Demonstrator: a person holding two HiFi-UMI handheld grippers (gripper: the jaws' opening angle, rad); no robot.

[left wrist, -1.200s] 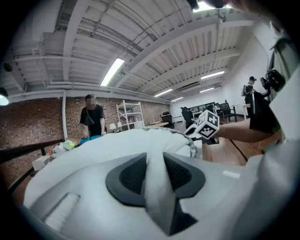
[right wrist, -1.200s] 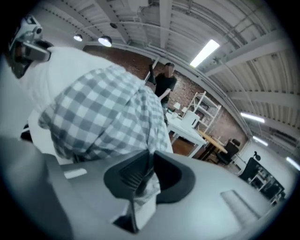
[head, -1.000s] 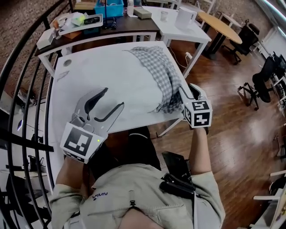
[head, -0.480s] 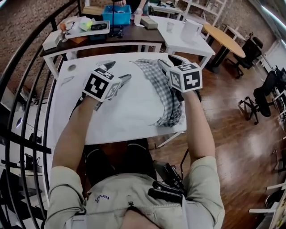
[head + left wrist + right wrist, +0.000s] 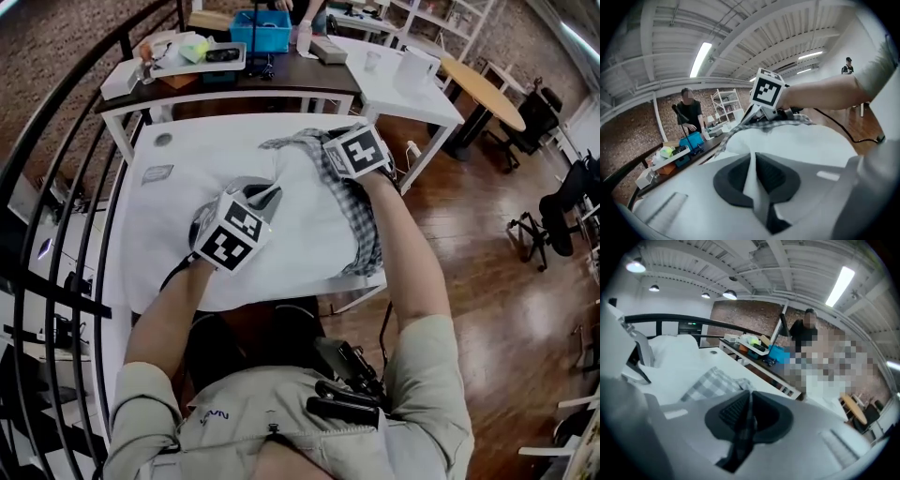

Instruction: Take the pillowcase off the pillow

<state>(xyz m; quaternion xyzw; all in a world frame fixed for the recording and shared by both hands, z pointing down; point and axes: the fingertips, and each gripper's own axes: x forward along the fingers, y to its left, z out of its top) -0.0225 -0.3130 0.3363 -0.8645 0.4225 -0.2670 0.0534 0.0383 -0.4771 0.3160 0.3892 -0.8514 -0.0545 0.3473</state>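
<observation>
A white pillow (image 5: 300,220) lies on the white table (image 5: 159,234), half inside a grey-checked pillowcase (image 5: 354,202) that covers its right side. My left gripper (image 5: 267,192) rests on the pillow's bare middle. In the left gripper view its jaws (image 5: 752,159) have just closed, and a fold of white pillow fabric (image 5: 801,145) is pinched between them. My right gripper (image 5: 319,141) is at the pillowcase's far open edge. Its jaws (image 5: 749,401) have also just closed and pinch the checked cloth (image 5: 710,383).
A dark bench with a blue bin (image 5: 258,28) stands behind the table, where a person (image 5: 689,110) stands. A white table (image 5: 403,84) and a round wooden one (image 5: 483,89) are at the back right. A black railing (image 5: 56,187) runs along the left.
Both grippers were open; both are now shut on fabric. The left one came down onto the pillow's middle. The right one moved from the table's right edge to the pillowcase's far edge.
</observation>
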